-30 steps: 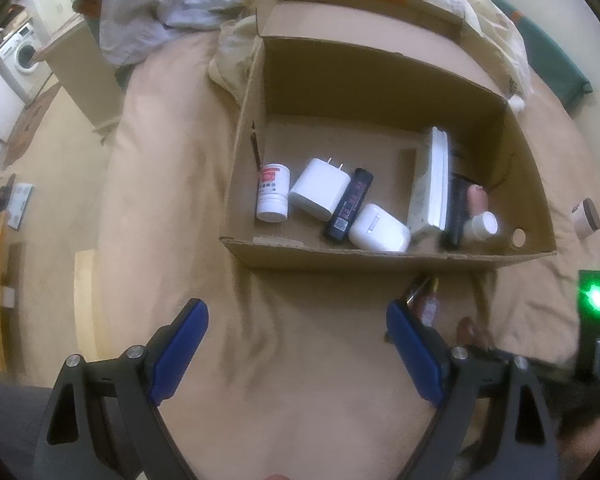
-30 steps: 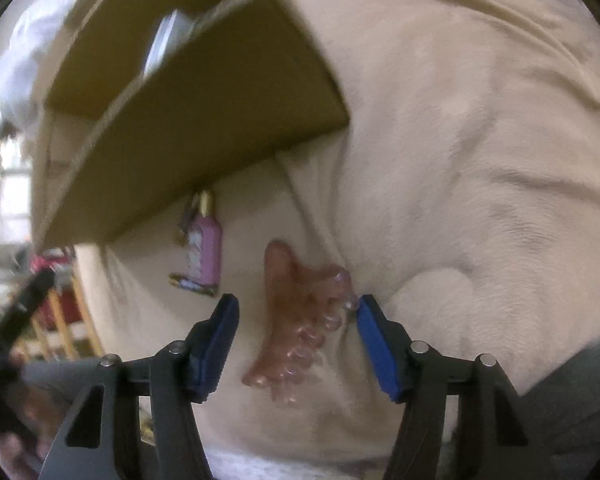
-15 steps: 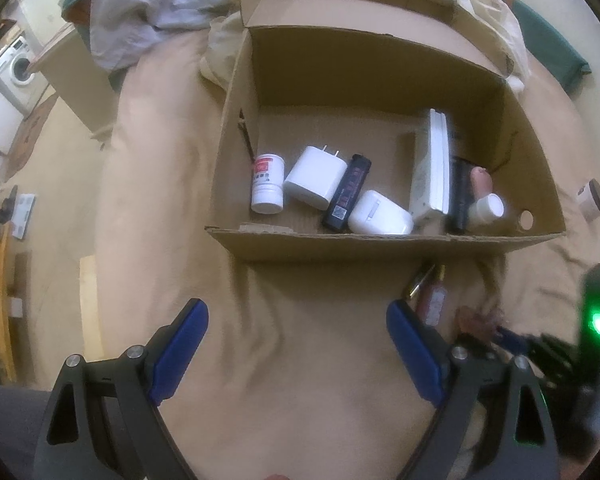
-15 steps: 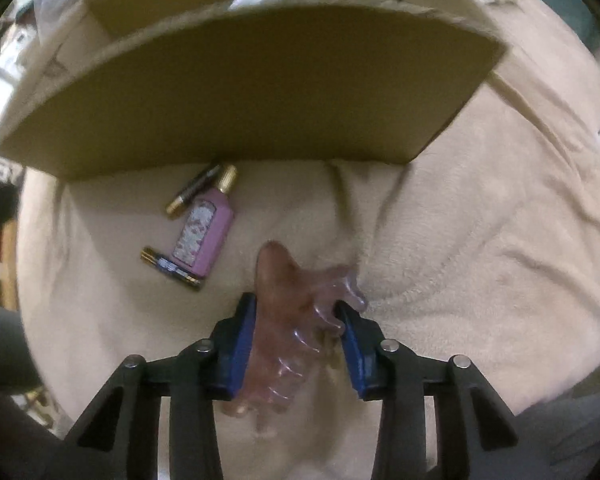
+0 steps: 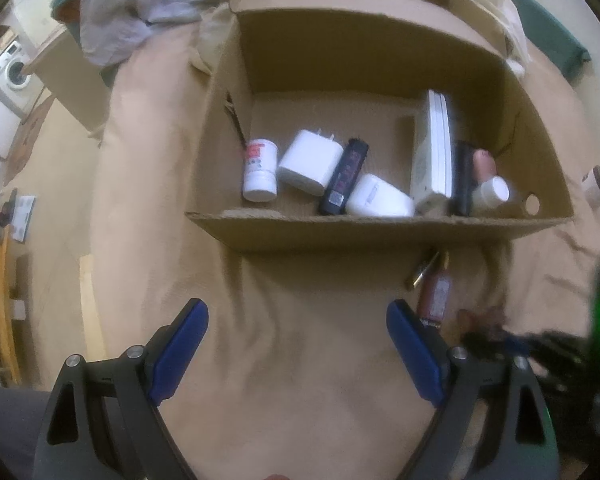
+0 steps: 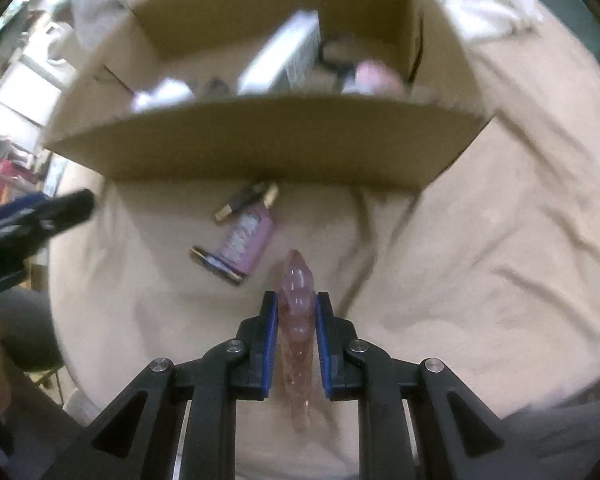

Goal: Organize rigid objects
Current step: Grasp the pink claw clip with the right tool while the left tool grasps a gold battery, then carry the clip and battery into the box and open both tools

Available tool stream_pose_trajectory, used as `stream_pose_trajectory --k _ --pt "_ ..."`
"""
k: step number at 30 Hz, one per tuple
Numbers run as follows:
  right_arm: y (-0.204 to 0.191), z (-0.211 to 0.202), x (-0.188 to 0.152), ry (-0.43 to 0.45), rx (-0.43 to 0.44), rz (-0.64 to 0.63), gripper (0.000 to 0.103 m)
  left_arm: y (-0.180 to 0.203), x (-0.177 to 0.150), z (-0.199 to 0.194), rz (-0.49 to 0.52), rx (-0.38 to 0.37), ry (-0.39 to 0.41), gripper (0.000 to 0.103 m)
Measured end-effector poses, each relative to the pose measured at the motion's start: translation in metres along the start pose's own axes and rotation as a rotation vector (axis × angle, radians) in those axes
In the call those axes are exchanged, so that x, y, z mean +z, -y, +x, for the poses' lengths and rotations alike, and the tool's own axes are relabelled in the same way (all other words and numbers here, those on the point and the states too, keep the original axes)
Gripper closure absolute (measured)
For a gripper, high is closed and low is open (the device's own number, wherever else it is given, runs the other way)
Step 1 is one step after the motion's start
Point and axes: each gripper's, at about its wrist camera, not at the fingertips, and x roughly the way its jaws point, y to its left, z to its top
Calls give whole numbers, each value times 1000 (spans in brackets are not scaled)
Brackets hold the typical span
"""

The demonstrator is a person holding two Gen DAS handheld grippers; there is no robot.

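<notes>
My right gripper (image 6: 297, 303) is shut on a translucent pink comb-like piece (image 6: 298, 280), held edge-on above the beige blanket. A pink perfume bottle (image 6: 248, 240) with a gold cap, a battery (image 6: 217, 265) and a dark gold-tipped tube (image 6: 242, 200) lie just ahead, in front of the cardboard box (image 6: 260, 140). In the left wrist view the box (image 5: 380, 232) holds a white pill bottle (image 5: 260, 170), a white charger (image 5: 314, 160), a black device (image 5: 344, 178) and several other items. My left gripper (image 5: 296, 344) is open and empty over the blanket before the box.
A small round jar (image 5: 598, 186) lies on the blanket right of the box. Crumpled clothes (image 5: 132, 4) and bedding sit behind the box. The bed's left edge drops to a floor with a washing machine (image 5: 10, 72).
My right gripper closed on the pink piece and lifted it, turning it edge-on. The view now faces the box. My left gripper moved slightly closer to the box and stayed open.
</notes>
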Motion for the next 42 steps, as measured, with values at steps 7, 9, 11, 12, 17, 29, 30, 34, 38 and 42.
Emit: stream_pose_trajectory --k 7,9,11,12,17,29,30,34,38,42 --pt "9 9 8 -15 38 24 85 23 -8 10 117 -46 -25 14" --pt "13 -15 7 37 93 38 85 38 -14 17 187 -53 -53 14" --pt "16 -43 8 111 117 32 85 51 -20 23 237 -54 -76 14" --pt "19 -55 8 146 120 28 85 62 -23 27 275 -65 -84 14" --pt "46 -77 4 221 185 83 85 92 -28 43 381 -80 -91 27" --pt "44 -60 3 193 229 137 85 110 -18 66 411 -90 -114 63" --pt "44 -59 4 191 228 135 85 111 -18 65 414 -88 -114 63" --pt "45 -56 6 181 226 139 85 112 -23 62 428 -82 -133 63" --pt "44 -56 7 181 217 132 85 106 -31 59 431 -72 -168 63" --pt "42 -57 6 182 207 120 85 91 -37 53 397 -49 -202 63"
